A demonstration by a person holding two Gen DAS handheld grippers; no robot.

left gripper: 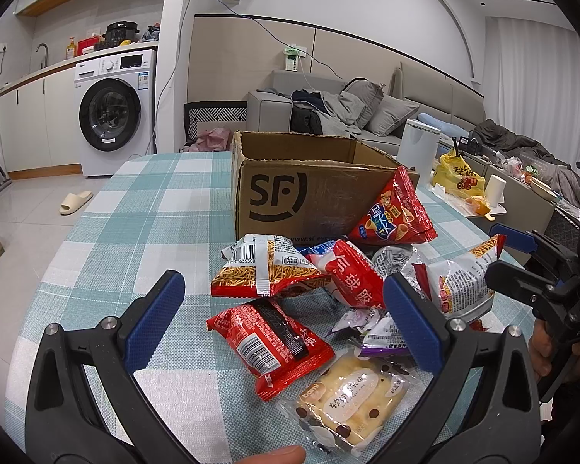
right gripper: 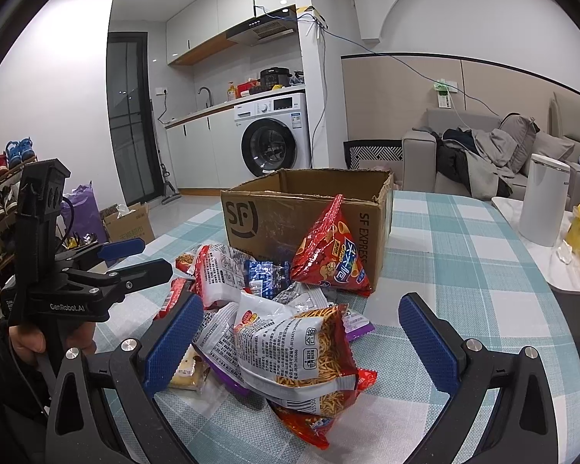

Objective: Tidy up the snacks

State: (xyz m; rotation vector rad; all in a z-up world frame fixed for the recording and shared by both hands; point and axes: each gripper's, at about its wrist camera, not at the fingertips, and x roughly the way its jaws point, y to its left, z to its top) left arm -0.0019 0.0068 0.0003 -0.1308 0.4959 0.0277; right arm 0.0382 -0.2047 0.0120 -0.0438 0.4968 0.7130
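Observation:
An open cardboard box point(left gripper: 309, 178) point(right gripper: 274, 216) stands on the checked tablecloth, with a red triangular chip bag point(left gripper: 394, 212) point(right gripper: 330, 251) leaning on its front. A pile of snack packets lies before it: noodle-snack bags point(left gripper: 266, 270) point(right gripper: 305, 352), a red packet point(left gripper: 270, 344), a cake in clear wrap point(left gripper: 348, 398). My left gripper point(left gripper: 282, 317) is open above the red packet, holding nothing. My right gripper point(right gripper: 305, 336) is open around the nearest noodle bag, not closed on it. Each gripper also shows in the other's view: the right gripper point(left gripper: 522, 255), the left gripper point(right gripper: 135, 259).
The tablecloth point(left gripper: 143, 224) covers a round table. A white canister point(right gripper: 541, 201) and a yellow bag point(left gripper: 458, 174) stand on a side table to the right. A sofa with clothes lies behind; a washing machine point(left gripper: 112, 112) is at the back left.

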